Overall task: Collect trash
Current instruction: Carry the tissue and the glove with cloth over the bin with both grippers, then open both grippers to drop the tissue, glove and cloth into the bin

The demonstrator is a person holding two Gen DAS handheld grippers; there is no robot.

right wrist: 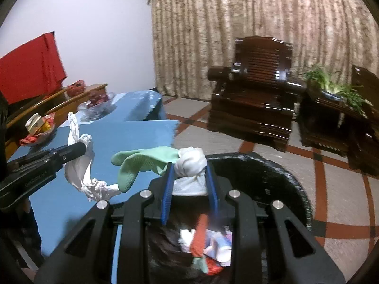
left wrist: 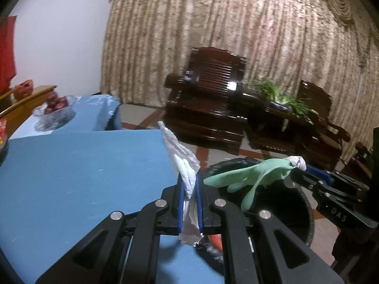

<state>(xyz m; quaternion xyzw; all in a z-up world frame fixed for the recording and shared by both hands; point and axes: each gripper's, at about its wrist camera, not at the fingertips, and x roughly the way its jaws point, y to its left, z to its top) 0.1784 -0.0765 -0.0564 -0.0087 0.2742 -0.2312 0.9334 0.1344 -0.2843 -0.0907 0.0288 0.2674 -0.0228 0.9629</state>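
Observation:
My left gripper (left wrist: 189, 184) is shut on a crumpled white tissue (left wrist: 182, 161) at the corner of the blue table (left wrist: 83, 170); it also shows in the right wrist view (right wrist: 81, 149), with the tissue (right wrist: 80, 172) hanging from it. My right gripper (right wrist: 189, 172) is shut on the white cuff (right wrist: 190, 161) of a green rubber glove (right wrist: 142, 161), held over the black trash bin (right wrist: 272, 177). In the left wrist view the glove (left wrist: 251, 175) hangs over the bin (left wrist: 296, 201) from the right gripper (left wrist: 298, 165). The bin holds several pieces of trash (right wrist: 208, 248).
A glass bowl of red fruit (left wrist: 55, 111) and a snack dish (right wrist: 39, 127) stand at the far end of the blue table. Dark wooden armchairs (right wrist: 255, 94) and a side table with a green plant (right wrist: 338, 92) stand before the curtain. Tiled floor lies around the bin.

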